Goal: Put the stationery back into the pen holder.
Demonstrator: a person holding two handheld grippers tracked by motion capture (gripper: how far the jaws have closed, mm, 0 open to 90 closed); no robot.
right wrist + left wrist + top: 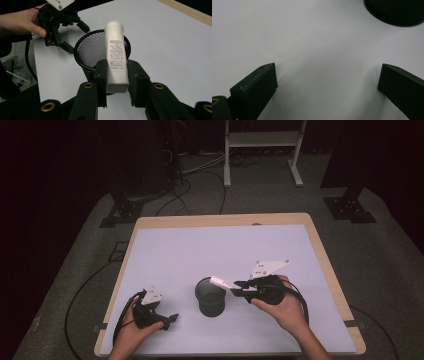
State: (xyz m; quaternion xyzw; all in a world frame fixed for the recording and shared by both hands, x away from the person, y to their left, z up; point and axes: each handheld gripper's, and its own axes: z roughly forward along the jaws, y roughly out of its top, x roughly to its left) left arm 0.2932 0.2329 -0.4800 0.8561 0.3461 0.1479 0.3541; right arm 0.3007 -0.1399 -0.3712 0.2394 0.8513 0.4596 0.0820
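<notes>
Nearest you, your left tongs [167,320] are resting on the counter [175,250] just left of the black mesh cup [210,296], their jaws standing wide apart around nothing. Your right tongs [117,76] are clamping the lower end of a white tube [115,55], holding it tilted above the cup's rim, its cap pointing out over the cup's open mouth.

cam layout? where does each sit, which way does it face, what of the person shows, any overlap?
High view: above the near edge, facing forward and down on table; both hands.
Left gripper view: on left gripper, facing the tabletop; open jaws.
Right gripper view: on right gripper, facing cup; jaws clamp tube.
Shared: the cup in all three.
</notes>
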